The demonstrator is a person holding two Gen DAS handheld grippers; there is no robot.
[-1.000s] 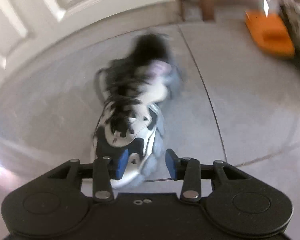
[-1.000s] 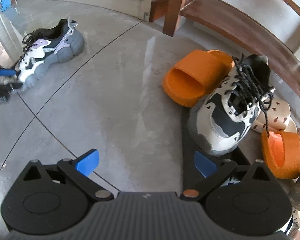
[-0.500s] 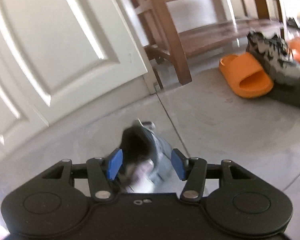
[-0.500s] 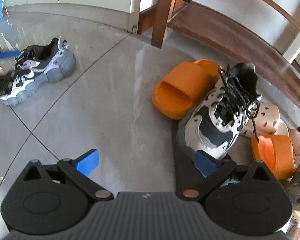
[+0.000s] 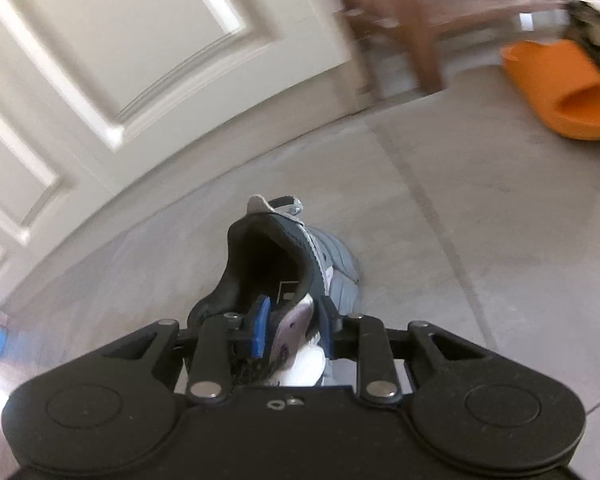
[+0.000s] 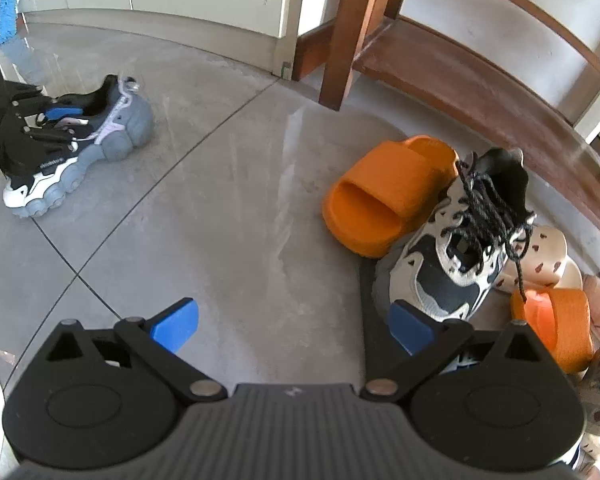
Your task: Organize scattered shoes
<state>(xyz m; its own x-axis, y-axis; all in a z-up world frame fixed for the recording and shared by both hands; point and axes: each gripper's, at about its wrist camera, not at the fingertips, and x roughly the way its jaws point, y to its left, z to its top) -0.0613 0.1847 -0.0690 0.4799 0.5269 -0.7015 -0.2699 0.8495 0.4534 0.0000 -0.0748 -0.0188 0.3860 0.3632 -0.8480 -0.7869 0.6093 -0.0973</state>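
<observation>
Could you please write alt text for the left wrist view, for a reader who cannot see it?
The left gripper is closing on the side collar of a grey-soled sneaker standing on the grey floor tiles, one blue pad inside its opening. White panelled doors stand behind; an orange slide lies far right.

Your left wrist view is smeared by motion: the panelled door (image 5: 148, 60), the wooden bench leg (image 5: 416, 28) and the orange slide (image 5: 560, 88) all streak, while the grey sneaker (image 5: 300, 264) near the lens stays fairly sharp. Your right wrist view is crisp and evenly bright with daylight. Pale glare streaks shine on the grey floor tiles (image 6: 236, 208), and shadows under the shoes are soft. Both fisheye pictures bend straight lines near the edges, and the corners go dark.
</observation>
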